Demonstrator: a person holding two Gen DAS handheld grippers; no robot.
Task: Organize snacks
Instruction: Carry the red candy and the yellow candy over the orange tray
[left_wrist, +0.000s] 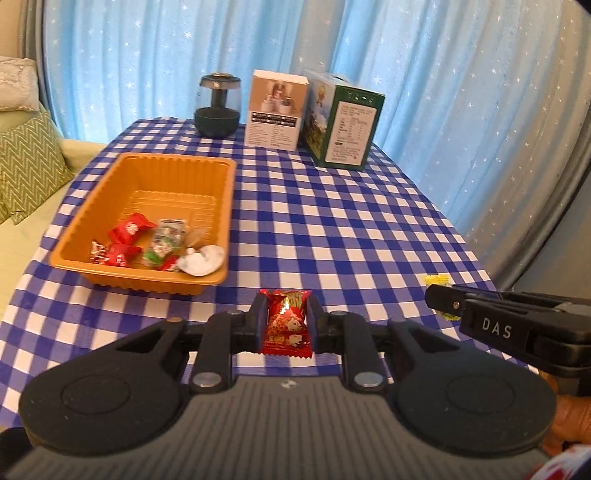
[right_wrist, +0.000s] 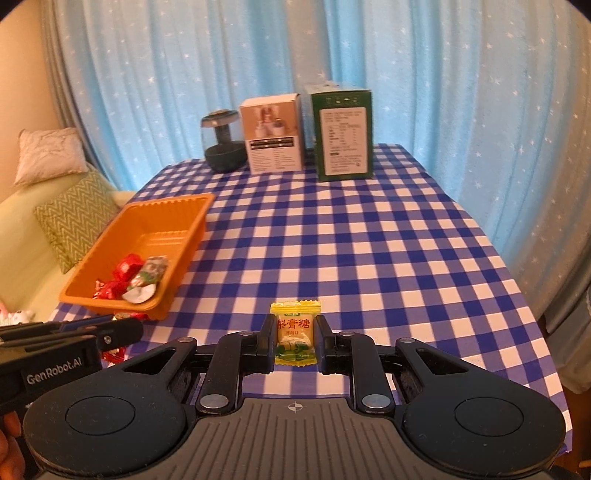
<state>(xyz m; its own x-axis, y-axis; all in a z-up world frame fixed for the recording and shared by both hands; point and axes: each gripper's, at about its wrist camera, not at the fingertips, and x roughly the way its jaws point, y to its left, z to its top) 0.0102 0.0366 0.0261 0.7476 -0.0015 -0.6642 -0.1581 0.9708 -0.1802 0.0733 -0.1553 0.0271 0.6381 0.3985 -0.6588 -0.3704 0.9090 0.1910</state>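
Left gripper clamped on red candy packet, right gripper pinching yellow candy, both above checked tablecloth, orange tray beside.

The left tongs sit low at the centre of the frame, jaws clamped tight on a red packet. The right tongs, likewise low and central, pinch a yellow sweet. Both tilt downward, side by side.
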